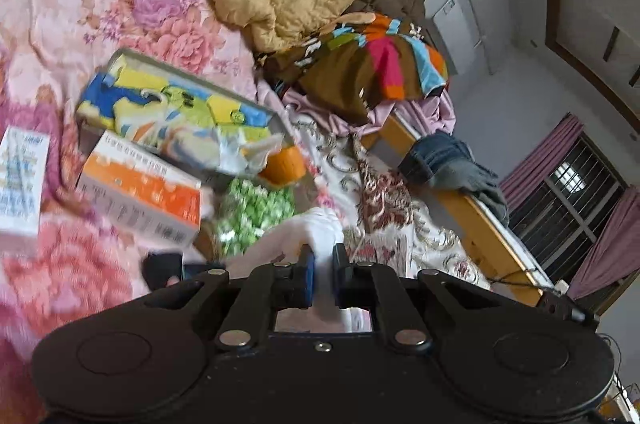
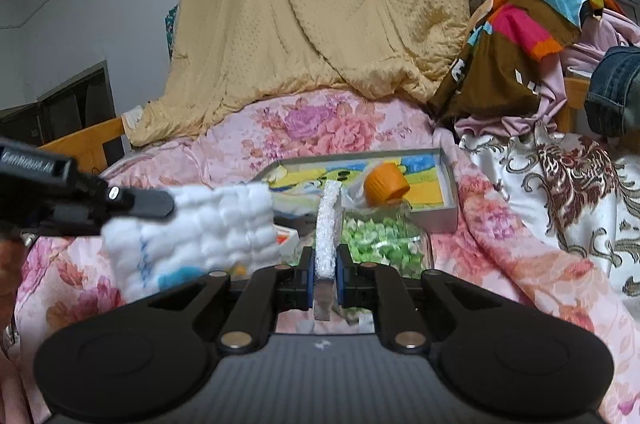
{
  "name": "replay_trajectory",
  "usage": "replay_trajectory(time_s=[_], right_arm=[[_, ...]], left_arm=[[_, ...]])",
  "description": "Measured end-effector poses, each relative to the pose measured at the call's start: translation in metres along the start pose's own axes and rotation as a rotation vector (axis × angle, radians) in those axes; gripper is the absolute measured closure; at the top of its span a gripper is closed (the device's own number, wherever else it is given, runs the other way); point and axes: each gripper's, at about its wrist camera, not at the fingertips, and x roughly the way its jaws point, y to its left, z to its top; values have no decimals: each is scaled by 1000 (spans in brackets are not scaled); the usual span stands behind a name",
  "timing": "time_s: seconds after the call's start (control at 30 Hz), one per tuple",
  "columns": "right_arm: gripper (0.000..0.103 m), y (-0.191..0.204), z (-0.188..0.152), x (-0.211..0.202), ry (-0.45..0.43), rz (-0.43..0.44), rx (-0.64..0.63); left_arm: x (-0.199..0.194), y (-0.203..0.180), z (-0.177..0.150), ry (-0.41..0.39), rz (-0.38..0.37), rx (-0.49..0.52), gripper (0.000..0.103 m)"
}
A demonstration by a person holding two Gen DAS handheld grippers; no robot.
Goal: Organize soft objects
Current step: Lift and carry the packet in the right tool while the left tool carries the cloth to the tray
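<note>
Both grippers are pinching the same white quilted cotton cloth (image 2: 208, 224), held up just above the pink floral bedspread (image 2: 340, 127).

- Right gripper (image 2: 325, 260): jaws pressed on a folded edge of the cloth, which stands as a thin white strip between the blue pads (image 2: 308, 276).
- Left gripper (image 1: 323, 260): jaws nearly together with white fabric bunched between them. In the right wrist view it enters from the left and bites the cloth's far corner.
- The cloth spans the two grippers and sags a little in the middle. It has blue stitching and a blue patch near its lower edge.

My read is that the step in hand is lifting and spreading the cloth to fold it. To do it well:
- Keep both pinches firm. The fabric is thick and puffy, so a shallow bite could slip.
- Level the two corners before pulling apart, and tension only until the sag goes.
- Get the hanging edge above the clutter right below: the clear jar of green pieces with an orange lid (image 2: 384, 236), the orange-and-white carton (image 1: 140, 191) and the shallow grey tray holding blue-and-yellow packs (image 1: 180, 103).
- Fold over bare bedspread, not over the boxes.

The yellow quilted blanket (image 2: 320, 3) heaped behind and the multicoloured striped garment (image 2: 520, 23) to the right look untouched, so they're probably next.
</note>
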Motion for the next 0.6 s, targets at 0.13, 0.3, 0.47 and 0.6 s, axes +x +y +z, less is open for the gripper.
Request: replay_trajectory(time_s=[0.13, 0.3, 0.47, 0.6], right_arm=[[92, 2, 9, 9, -2, 2, -17], [92, 4, 33, 43, -16, -11, -42], [92, 16, 63, 95, -22, -20, -88], [92, 26, 87, 146, -5, -21, -80]], left_arm=[[3, 7, 28, -54, -18, 2, 94], [18, 20, 74, -136, -3, 59, 94], [38, 48, 113, -241, 67, 116, 94], [52, 82, 124, -264, 136, 142, 94]])
